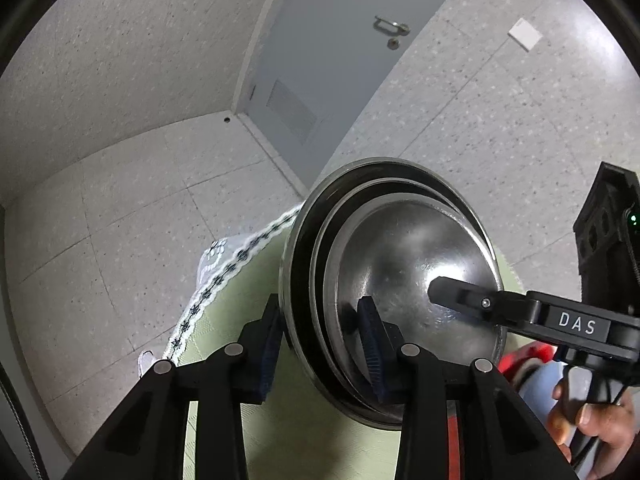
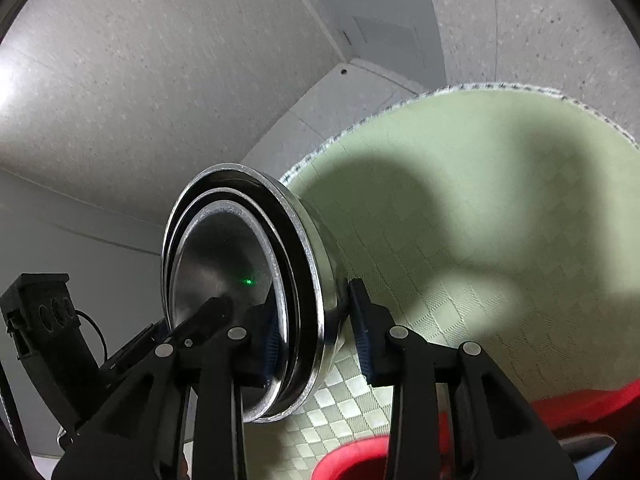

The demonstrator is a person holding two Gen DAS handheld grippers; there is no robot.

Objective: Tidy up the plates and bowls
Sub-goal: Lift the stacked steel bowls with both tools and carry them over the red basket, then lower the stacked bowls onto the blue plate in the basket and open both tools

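Observation:
A stack of nested steel bowls [image 1: 400, 276] is held between both grippers above the green checked tablecloth [image 1: 236, 304]. My left gripper [image 1: 320, 344] is shut on the stack's near rim, one finger outside, one inside the inner bowl. The right gripper's finger [image 1: 460, 294] reaches into the bowl from the right. In the right wrist view the same stack [image 2: 248, 288] stands on edge and my right gripper [image 2: 316, 332] is shut on its rim, one pad inside, one outside. The left gripper [image 2: 200, 316] shows at the left.
The green tablecloth [image 2: 460, 208] with a lace edge covers a round table. A red container [image 2: 580, 408] sits at the lower right. A grey door [image 1: 320, 60], speckled walls and tiled floor [image 1: 120, 220] lie behind. A hand [image 1: 596, 420] holds the right gripper.

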